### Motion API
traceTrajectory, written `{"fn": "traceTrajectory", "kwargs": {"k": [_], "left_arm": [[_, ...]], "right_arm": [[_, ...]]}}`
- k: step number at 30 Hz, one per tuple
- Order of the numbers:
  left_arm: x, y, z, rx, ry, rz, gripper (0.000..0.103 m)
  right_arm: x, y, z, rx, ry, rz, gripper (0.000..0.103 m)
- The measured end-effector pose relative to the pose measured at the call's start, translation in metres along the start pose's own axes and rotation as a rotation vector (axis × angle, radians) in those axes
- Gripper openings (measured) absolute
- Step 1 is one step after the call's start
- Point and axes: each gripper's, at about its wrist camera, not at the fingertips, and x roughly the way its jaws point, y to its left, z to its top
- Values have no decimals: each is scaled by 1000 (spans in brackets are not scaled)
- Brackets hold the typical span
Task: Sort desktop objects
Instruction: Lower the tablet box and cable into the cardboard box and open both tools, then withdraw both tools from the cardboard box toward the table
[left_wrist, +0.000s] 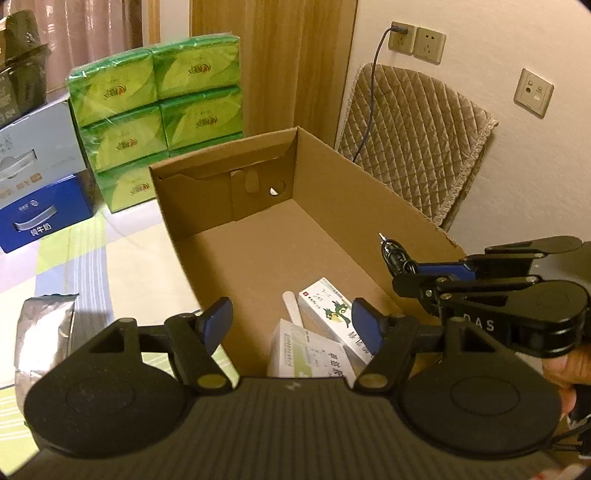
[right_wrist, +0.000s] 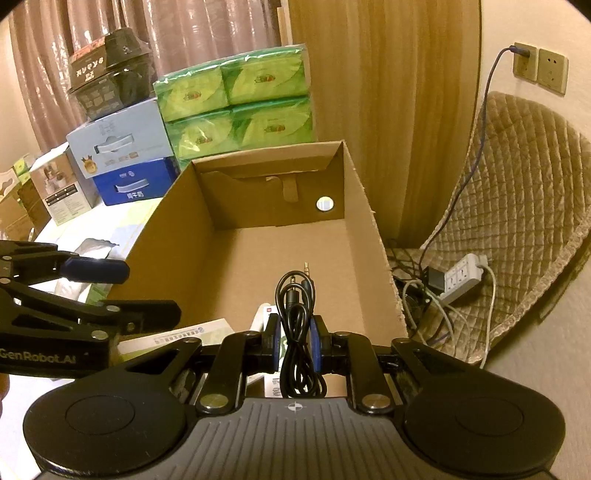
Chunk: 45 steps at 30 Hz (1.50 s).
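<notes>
On the left of the worktop (left_wrist: 122, 258) a silver foil pouch (left_wrist: 44, 332) stands beside the open cardboard box (left_wrist: 258, 258). The left claw (left_wrist: 291, 325) hangs over the box's near end, its blue pads apart with nothing between them. Below it, inside the box, lie two white medicine cartons (left_wrist: 325, 314) and a pale flat stick (left_wrist: 293, 308). To the right, the right claw (right_wrist: 294, 341) is clamped on a coiled black audio cable (right_wrist: 295, 321), held above the box floor.

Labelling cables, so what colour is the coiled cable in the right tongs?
Black coiled audio cable, clearest in the right wrist view.
</notes>
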Motion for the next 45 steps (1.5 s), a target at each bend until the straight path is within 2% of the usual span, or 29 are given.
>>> {"fn": "traceTrajectory", "kwargs": {"k": [10, 15, 20, 31, 34, 36, 39, 43, 45], "left_arm": [[-13, 8, -4, -4, -13, 11, 68], [-21, 11, -9, -12, -19, 16, 68], [-33, 15, -15, -24, -25, 26, 70], [-75, 21, -33, -44, -46, 54, 74], [-88, 23, -39, -49, -53, 60, 79], [-96, 25, -43, -53, -60, 63, 81], [-109, 31, -49, -57, -64, 65, 85], [-128, 40, -60, -60, -71, 73, 91], [-137, 45, -65, -66, -75, 79, 95]], "right_arm": [[2, 4, 1, 47, 18, 42, 15], [-6, 3, 3, 53, -1, 24, 26], [-19, 7, 1, 54, -15, 23, 32], [-58, 39, -5, 19, -33, 23, 46], [-67, 51, -8, -2, -29, 28, 51], [-72, 59, -11, -16, -30, 27, 60], [-80, 70, -13, -30, -38, 28, 67], [-89, 90, -13, -67, -43, 41, 71], [-94, 102, -13, -90, -49, 47, 76]]}}
